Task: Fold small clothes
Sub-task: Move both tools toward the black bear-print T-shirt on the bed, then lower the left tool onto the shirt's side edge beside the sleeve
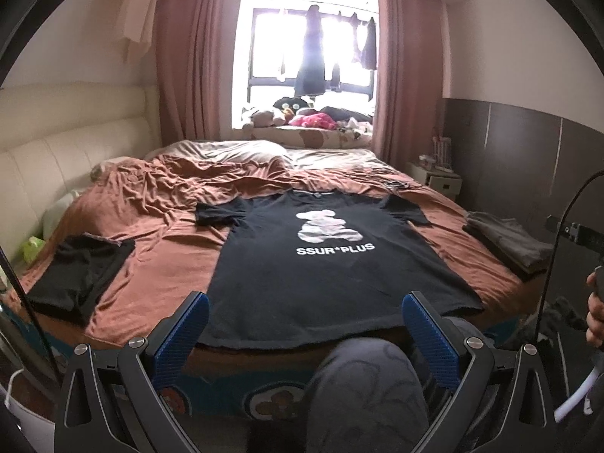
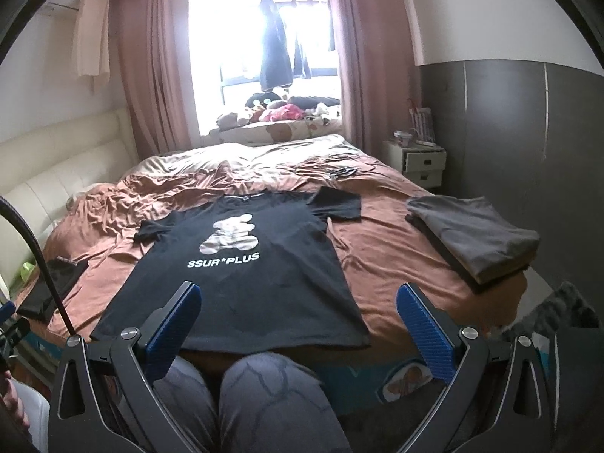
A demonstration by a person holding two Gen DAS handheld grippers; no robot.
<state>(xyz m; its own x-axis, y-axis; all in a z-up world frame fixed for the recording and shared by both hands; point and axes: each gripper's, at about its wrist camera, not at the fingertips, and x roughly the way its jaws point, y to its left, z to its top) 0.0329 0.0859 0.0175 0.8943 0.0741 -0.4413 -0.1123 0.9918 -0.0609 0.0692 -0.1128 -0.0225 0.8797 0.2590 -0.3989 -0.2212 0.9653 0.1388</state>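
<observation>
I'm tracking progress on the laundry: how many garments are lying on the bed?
3 visible: the black bear-print T-shirt spread flat in the middle, a folded grey garment at the bed's right edge, and a dark garment at its left edge. Others may be hidden under these.

The left gripper (image 1: pixel 305 313) was held low and level with its jaws spread wide, the blue-padded fingers (image 1: pixel 188 324) well apart and gripping nothing. The right gripper (image 2: pixel 302 309) was posed the same way, jaws wide, its blue pads (image 2: pixel 422 324) clear of any contact. The person's knees (image 2: pixel 264 389) sat just below both grippers. A hand (image 1: pixel 596 309) showed at the right edge of the left wrist view.
</observation>
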